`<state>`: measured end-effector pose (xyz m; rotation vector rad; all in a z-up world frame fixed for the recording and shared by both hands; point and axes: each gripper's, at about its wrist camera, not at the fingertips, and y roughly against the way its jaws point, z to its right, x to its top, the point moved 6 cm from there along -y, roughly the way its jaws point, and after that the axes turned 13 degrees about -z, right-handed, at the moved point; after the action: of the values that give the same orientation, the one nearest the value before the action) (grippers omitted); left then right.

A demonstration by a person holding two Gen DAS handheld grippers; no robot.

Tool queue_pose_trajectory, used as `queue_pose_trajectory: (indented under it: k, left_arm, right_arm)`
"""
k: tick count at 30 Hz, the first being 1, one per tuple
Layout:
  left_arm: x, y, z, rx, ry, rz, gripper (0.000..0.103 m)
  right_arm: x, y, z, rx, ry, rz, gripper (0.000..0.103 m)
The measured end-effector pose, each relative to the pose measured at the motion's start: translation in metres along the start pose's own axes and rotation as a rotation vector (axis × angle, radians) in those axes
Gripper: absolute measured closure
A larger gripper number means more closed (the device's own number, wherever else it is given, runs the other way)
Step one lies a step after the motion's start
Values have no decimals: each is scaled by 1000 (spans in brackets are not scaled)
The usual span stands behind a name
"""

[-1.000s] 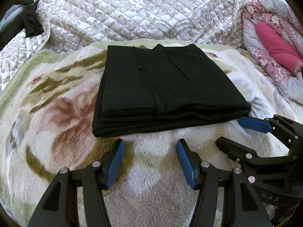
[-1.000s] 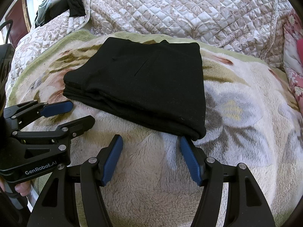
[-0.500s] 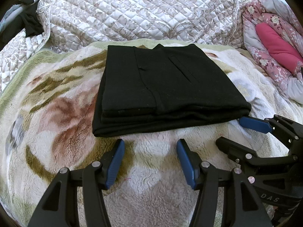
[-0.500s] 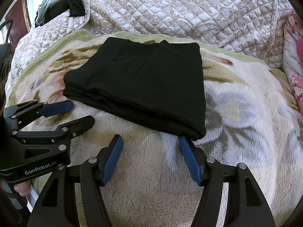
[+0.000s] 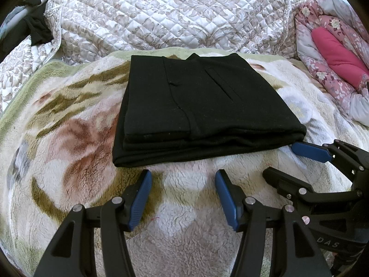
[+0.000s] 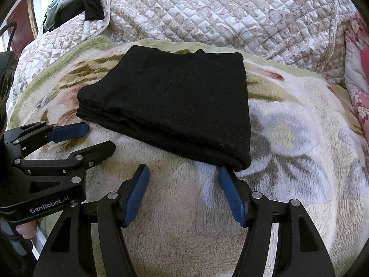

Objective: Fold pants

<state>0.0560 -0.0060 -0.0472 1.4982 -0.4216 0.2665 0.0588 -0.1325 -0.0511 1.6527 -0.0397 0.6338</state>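
The black pants (image 5: 203, 108) lie folded in a flat stack of layers on the floral fleece blanket (image 5: 69, 143); they also show in the right wrist view (image 6: 175, 106). My left gripper (image 5: 183, 177) is open and empty, just short of the stack's near edge. My right gripper (image 6: 182, 174) is open and empty, near the stack's near right corner. Each gripper shows in the other's view: the right one (image 5: 286, 159) at the stack's right corner, the left one (image 6: 99, 138) at its left corner.
A quilted white-and-beige cover (image 5: 166, 16) rises behind the blanket. A pink floral quilt with a pink pillow (image 5: 334, 53) lies at the far right. Dark clothes (image 6: 87, 7) hang at the far left.
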Motion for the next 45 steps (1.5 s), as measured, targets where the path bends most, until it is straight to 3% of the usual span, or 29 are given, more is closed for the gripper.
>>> queue_pose_trajectory:
  k: [45]
  left_arm:
    - [0, 0, 1, 2, -6, 2, 42]
  right_arm:
    - [2, 1, 1, -12, 12, 24, 38]
